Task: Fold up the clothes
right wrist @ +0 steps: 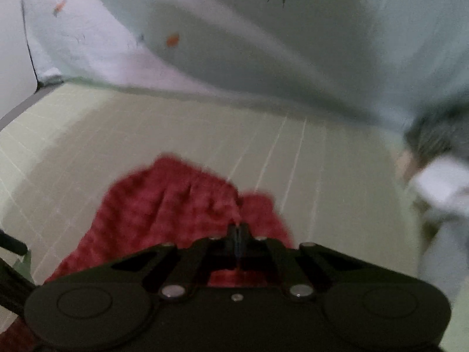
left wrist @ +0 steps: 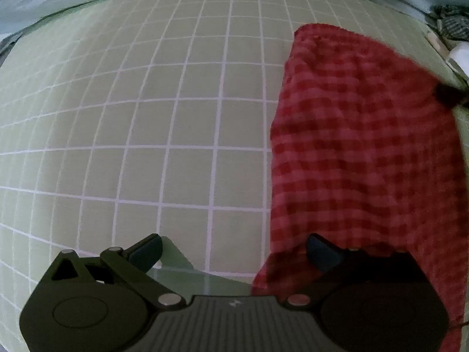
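A red checked cloth (left wrist: pixel 363 152) hangs lifted over the right side of the green grid mat (left wrist: pixel 146 117) in the left wrist view. My left gripper (left wrist: pixel 234 250) is open, its right finger (left wrist: pixel 322 249) against the cloth's lower edge and nothing between the fingers. At the cloth's upper right corner a dark tip (left wrist: pixel 448 94) pinches it. In the blurred right wrist view my right gripper (right wrist: pixel 238 234) is shut on the red checked cloth (right wrist: pixel 170 202), which drapes down to the left below it.
A pale sheet or wall (right wrist: pixel 293 44) rises behind the mat (right wrist: pixel 293 152). Grey and white garments (right wrist: pixel 442 182) lie at the right edge of the mat. A dark patterned item (left wrist: pixel 453 25) sits at the far right corner.
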`<state>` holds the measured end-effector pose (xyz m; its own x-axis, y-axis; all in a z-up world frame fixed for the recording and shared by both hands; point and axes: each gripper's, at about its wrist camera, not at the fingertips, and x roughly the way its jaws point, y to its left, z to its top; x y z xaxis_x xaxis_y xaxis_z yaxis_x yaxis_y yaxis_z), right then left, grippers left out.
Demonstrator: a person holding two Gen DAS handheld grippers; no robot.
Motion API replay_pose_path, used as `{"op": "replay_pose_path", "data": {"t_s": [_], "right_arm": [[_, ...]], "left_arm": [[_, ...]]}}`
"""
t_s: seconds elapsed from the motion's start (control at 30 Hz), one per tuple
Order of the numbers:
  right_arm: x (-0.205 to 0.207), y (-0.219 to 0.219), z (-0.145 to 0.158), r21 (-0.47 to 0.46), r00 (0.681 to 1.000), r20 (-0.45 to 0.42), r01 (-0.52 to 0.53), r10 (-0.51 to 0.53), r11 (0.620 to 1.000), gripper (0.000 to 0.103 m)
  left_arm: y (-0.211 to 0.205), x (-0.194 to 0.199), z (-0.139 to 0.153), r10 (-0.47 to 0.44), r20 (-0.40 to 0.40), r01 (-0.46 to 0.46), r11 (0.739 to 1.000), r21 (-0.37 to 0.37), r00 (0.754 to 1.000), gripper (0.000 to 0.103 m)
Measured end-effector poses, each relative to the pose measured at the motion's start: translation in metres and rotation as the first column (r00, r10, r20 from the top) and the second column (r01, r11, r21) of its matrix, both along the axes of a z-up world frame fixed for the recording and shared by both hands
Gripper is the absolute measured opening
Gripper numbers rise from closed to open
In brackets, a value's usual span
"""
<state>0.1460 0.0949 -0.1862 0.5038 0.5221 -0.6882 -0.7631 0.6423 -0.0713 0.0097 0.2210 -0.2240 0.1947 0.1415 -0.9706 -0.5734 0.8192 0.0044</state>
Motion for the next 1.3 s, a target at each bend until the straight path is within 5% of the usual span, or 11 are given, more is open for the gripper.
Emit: {"op": "replay_pose_path", "data": {"t_s": [0.13, 0.3, 0.33, 0.4, 0.57, 0.67, 0.9, 1.17, 1.3], "right_arm": [[0.009, -0.015, 0.016, 0.048, 0.995, 0.057, 0.083, -0.085, 0.995, 0.000], [0.041, -0.020, -0.018, -0.062, 0.974, -0.057, 0.214, -0.218, 0.975, 0.006], [0.042, -0.025, -0.018, -0.053, 0.966, -0.087, 0.239, -0.243, 0.970, 0.012], [0.037, -0.040, -0.015, -0.014, 0.952, -0.131, 0.279, -0.278, 0.960, 0.046], [0.011, -0.073, -0.021, 0.002, 0.912, -0.259, 0.329, -0.317, 0.944, 0.061], [-0.008, -0.098, -0.034, -0.032, 0.859, -0.341, 0.396, -0.382, 0.918, 0.076], [-0.079, -0.139, -0.051, -0.077, 0.809, -0.409, 0.430, -0.422, 0.899, 0.094], [-0.129, -0.157, -0.051, -0.100, 0.826, -0.408, 0.384, -0.390, 0.918, 0.094], [-0.150, -0.159, -0.050, -0.133, 0.846, -0.386, 0.343, -0.368, 0.930, 0.081]], "left_arm": [[0.000, 0.001, -0.003, -0.004, 0.006, 0.004, 1.000, 0.002, 1.000, 0.103], [-0.001, -0.003, 0.002, -0.004, 0.008, 0.004, 1.000, 0.005, 1.000, 0.103], [-0.001, -0.006, 0.004, -0.002, 0.010, 0.002, 1.000, 0.008, 1.000, 0.103], [-0.001, -0.011, 0.008, -0.001, 0.017, 0.000, 1.000, 0.014, 1.000, 0.103], [0.003, -0.039, 0.015, 0.035, 0.027, -0.035, 0.999, -0.010, 0.999, 0.103], [0.000, -0.063, 0.018, 0.061, 0.037, -0.060, 0.998, -0.025, 0.997, 0.103], [-0.018, -0.104, 0.013, 0.099, 0.035, -0.096, 0.991, -0.088, 0.994, 0.103], [-0.050, -0.132, 0.014, 0.051, 0.049, -0.047, 0.995, -0.088, 0.997, 0.099], [-0.065, -0.141, 0.016, 0.026, 0.058, -0.022, 0.998, -0.060, 0.998, 0.091]]}}
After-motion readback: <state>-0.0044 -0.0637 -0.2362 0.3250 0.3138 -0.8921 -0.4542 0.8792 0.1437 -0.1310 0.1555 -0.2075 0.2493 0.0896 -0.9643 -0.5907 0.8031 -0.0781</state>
